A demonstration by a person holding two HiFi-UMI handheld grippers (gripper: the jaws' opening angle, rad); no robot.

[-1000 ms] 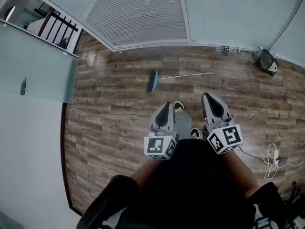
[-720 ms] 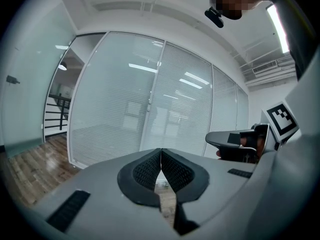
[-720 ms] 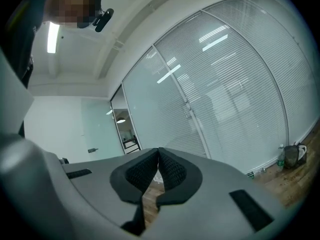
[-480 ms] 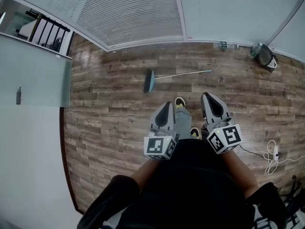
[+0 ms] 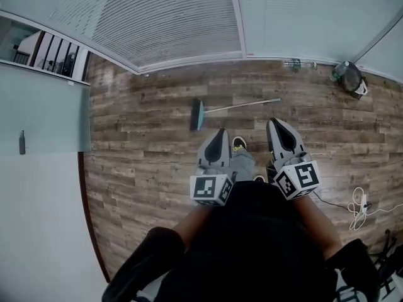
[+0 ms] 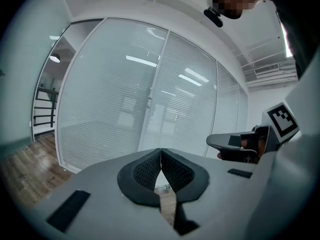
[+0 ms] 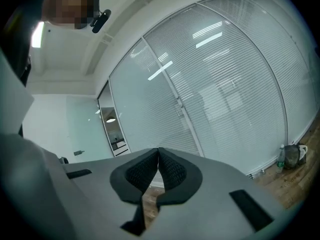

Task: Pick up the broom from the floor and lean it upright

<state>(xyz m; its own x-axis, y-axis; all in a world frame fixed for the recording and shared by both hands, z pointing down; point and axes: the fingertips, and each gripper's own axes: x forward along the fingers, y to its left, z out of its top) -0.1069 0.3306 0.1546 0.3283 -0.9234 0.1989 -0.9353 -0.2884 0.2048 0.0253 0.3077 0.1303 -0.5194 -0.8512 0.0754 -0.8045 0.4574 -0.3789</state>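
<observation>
Broom (image 5: pixel 234 107) flat on the wood-plank floor (image 5: pixel 145 150), ahead of both grippers and well apart from them, roughly midway between their tips and the glass wall (image 5: pixel 182 17). Teal brush head, narrow and wedge-shaped, at the left end, just ahead and slightly left of the left gripper (image 5: pixel 220 132). Thin, pale, straight handle running to the right, its far end ahead of the right gripper (image 5: pixel 274 124).

Both grippers side by side above the person's legs, pointed toward the broom and touching nothing. Both closed tight in the gripper views, ribbed black pads (image 6: pixel 145 173) meeting at the tips with nothing between them. Smooth, rounded grey plastic shells, each backed by a cube with black-and-white square markers (image 5: pixel 212 189).

Weathered brown planks with a patch of glare near the left wall. Frosted glass panels lined with fine horizontal blinds, set in white frames. Yellow-and-black shoe (image 5: pixel 237 143) on the floor between the two grippers. Clear bottle (image 5: pixel 296 63) at the foot of the glass wall. White cable (image 5: pixel 360 207) looped loosely on the planks at far right.
</observation>
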